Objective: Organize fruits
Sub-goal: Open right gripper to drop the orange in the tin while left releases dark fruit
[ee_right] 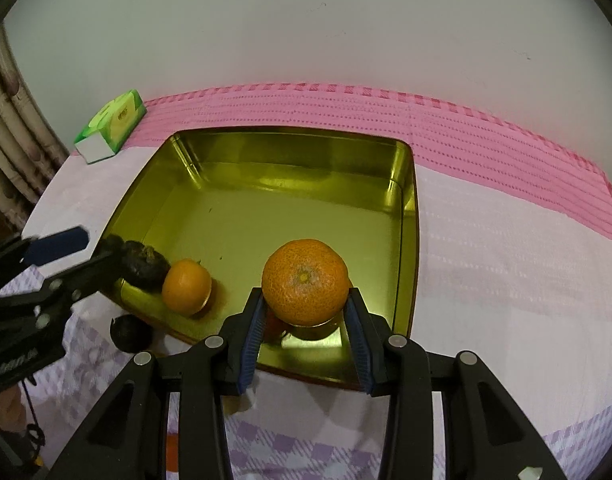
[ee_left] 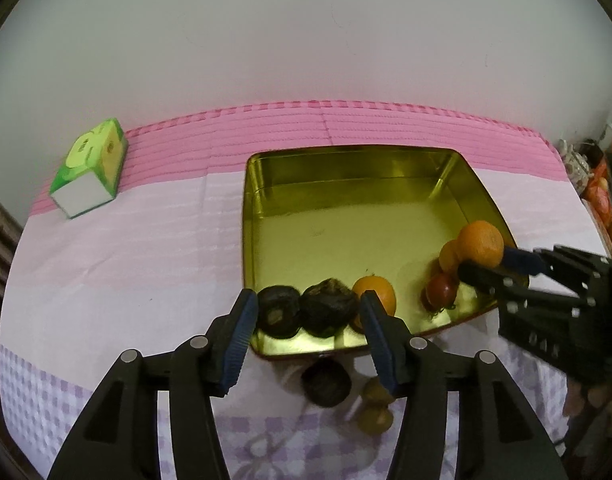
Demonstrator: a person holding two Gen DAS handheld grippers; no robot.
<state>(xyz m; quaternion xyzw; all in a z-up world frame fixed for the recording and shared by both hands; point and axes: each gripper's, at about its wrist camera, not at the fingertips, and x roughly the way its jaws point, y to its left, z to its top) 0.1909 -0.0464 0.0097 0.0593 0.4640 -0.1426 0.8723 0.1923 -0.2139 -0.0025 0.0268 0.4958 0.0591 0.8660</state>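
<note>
Both wrist views look down, close, sharing the gold tray (ee_left: 266, 184).

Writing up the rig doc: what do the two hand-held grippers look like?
Both match: the left hand-held gripper and the right hand-held gripper have matte black angular linkage bodies, silver round pivot pins, and blue ribbed finger pads. White lettering marks the left's side, unreadable.

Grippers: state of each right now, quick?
Left gripper: open, empty, jaws wide either side of two dark fruits in the tin.
Right gripper: shut on the orange, above the tin.
</note>
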